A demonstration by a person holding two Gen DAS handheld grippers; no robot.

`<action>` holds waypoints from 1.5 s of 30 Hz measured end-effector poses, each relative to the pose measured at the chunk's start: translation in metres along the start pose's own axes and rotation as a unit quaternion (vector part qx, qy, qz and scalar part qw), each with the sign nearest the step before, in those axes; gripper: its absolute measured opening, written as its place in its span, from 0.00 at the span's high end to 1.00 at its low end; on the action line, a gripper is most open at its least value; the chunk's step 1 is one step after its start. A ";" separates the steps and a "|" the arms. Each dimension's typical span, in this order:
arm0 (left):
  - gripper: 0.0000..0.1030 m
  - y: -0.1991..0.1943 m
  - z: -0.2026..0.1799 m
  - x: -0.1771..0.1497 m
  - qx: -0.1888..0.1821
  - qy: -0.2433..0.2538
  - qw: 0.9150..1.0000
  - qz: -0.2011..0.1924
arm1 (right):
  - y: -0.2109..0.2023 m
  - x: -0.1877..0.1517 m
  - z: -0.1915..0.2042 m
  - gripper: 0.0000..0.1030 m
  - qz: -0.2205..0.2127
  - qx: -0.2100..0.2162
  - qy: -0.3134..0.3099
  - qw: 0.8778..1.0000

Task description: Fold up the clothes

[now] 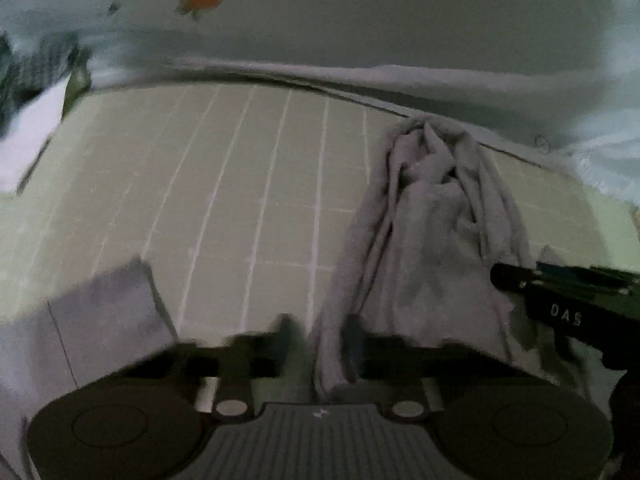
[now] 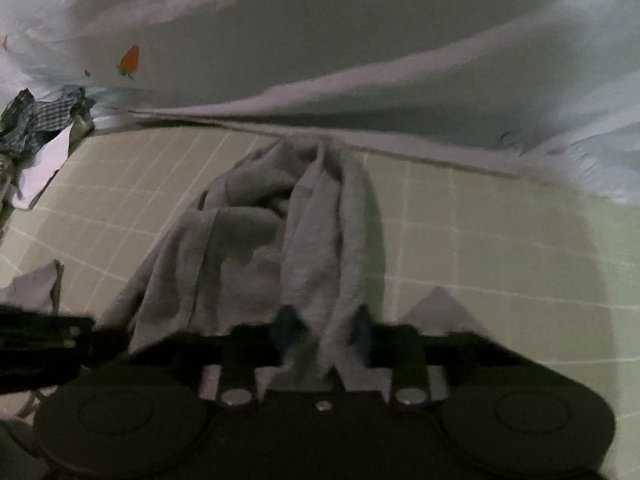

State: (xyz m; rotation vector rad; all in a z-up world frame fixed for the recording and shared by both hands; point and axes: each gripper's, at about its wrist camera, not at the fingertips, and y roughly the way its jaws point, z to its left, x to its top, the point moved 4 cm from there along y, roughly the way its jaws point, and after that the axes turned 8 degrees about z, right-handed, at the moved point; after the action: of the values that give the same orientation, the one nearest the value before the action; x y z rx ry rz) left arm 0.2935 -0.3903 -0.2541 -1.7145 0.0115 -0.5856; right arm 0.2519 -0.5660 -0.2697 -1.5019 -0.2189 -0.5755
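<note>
On the gridded mat (image 2: 480, 240) lies a bunched grey garment (image 2: 248, 240), soft, light and limp; it will sag and slip, so an edge or corner is the place to pinch. Left hand-held gripper (image 1: 316, 340) and right hand-held gripper (image 2: 326, 330) each pinch its near edge. No containers show.

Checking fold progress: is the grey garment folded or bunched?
Bunched: the grey garment lies in crumpled ridges on the gridded mat, no flat folds.
</note>
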 end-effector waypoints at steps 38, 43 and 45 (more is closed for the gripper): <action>0.24 -0.122 0.048 -0.189 0.059 -0.029 0.998 0.008 | -0.186 -0.222 -0.118 0.05 -0.030 -0.096 0.226 0.969; 0.24 -0.143 0.079 -0.224 0.052 -0.091 0.994 0.006 | -0.192 -0.260 -0.087 0.16 -0.014 -0.049 0.232 0.971; 0.25 -0.147 0.087 -0.239 0.035 -0.111 0.993 0.011 | -0.193 -0.269 -0.079 0.24 -0.012 -0.026 0.241 0.970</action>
State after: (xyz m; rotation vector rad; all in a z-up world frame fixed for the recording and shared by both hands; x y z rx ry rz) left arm 0.0739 -0.1987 -0.2172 -1.7009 -0.1461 -0.3722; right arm -0.0871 -0.5768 -0.2366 -1.3647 0.1568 -0.9516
